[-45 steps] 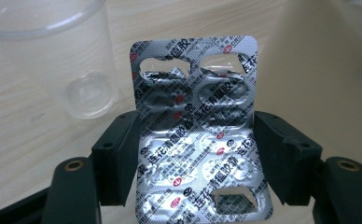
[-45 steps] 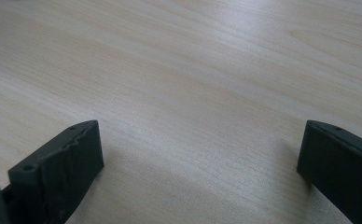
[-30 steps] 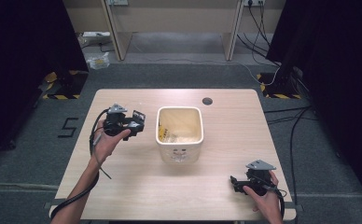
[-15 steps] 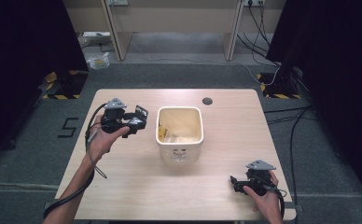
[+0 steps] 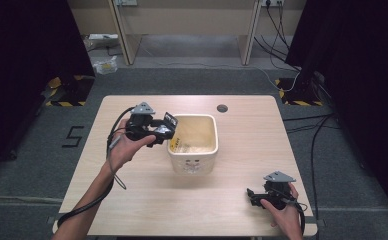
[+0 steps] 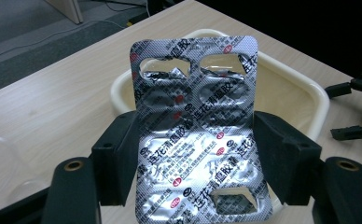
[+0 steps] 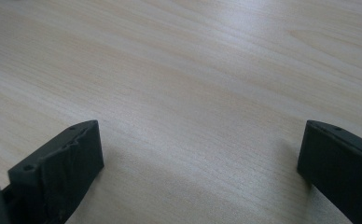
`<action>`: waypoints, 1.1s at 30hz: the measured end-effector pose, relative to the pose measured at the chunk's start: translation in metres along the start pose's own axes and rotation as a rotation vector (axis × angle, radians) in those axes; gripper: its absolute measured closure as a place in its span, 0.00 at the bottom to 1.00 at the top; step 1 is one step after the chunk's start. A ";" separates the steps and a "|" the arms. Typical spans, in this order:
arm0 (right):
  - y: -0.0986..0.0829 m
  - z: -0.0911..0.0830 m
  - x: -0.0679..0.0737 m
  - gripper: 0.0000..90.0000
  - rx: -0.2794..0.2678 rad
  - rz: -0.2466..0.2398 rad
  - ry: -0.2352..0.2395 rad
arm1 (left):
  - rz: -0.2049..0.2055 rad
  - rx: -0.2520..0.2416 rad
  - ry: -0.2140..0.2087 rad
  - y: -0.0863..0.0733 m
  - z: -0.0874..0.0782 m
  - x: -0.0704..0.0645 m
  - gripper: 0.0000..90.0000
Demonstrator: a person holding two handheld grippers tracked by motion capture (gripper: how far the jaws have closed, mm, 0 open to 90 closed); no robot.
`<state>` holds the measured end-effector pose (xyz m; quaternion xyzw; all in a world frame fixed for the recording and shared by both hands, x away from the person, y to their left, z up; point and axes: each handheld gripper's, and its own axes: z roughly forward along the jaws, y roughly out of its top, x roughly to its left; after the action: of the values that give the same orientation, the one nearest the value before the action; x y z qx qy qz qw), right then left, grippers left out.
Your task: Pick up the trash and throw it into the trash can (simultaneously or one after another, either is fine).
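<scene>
A silver foil blister pack with red and black print and several burst pockets stands upright between the jaws of my left gripper, which is shut on its two side edges. In the high view the left gripper holds the blister pack at the left rim of a cream plastic bin in the middle of the table. The bin's rim lies just behind the pack. My right gripper rests open near the table's front right edge. Its jaws stand wide apart over bare wood.
Pale scraps lie on the bin's floor. A round cable hole sits near the wooden table's far edge. Cables run over the floor to the right. The right gripper shows far off beyond the bin.
My left gripper has carried the blister pack to the right, up to the bin's left rim. The right gripper has stayed put.
</scene>
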<state>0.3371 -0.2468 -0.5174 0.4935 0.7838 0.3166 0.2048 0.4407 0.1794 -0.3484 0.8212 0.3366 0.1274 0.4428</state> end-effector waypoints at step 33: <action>0.000 0.000 0.000 0.00 0.000 -0.001 -0.001 | 0.032 0.133 -0.082 0.003 0.066 -0.023 0.37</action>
<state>0.3371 -0.2466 -0.5174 0.4933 0.7840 0.3162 0.2050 0.4581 0.1205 -0.3815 0.8587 0.3125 0.0780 0.3986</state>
